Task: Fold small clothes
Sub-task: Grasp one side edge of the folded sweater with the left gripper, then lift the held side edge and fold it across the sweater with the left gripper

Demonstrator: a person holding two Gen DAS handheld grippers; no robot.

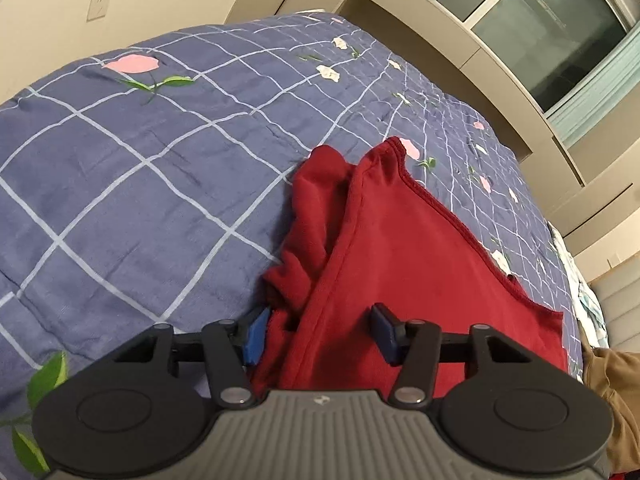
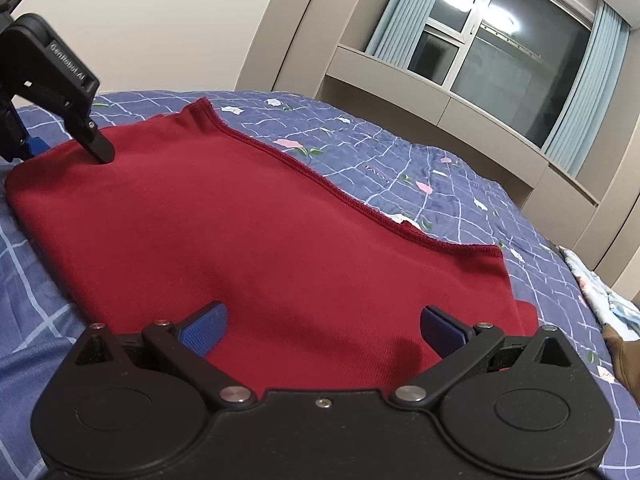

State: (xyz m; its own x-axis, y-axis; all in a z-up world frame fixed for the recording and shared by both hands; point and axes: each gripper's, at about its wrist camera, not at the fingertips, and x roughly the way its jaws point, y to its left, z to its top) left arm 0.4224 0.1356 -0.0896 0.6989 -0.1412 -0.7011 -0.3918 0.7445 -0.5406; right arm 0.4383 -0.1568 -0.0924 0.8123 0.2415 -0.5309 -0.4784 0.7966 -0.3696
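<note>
In the left wrist view, the left gripper (image 1: 318, 334) straddles a bunched edge of the red garment (image 1: 400, 264), its blue fingers (image 1: 255, 334) partly apart, not pinching the cloth. The garment lies on the bed (image 1: 120, 168). In the right wrist view, the right gripper (image 2: 323, 330) hovers wide over the garment's near edge, holding nothing; the left gripper touches the far corner.

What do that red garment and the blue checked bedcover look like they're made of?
The red garment looks like soft knit or fleece: matte, slightly fuzzy, with a ribbed, stitched hem and rounded folds. The blue checked bedcover looks like thin woven cotton, probably printed: flat matte surface, fine creases, white grid lines and flower prints. Neither fibre can be confirmed by sight.
</note>
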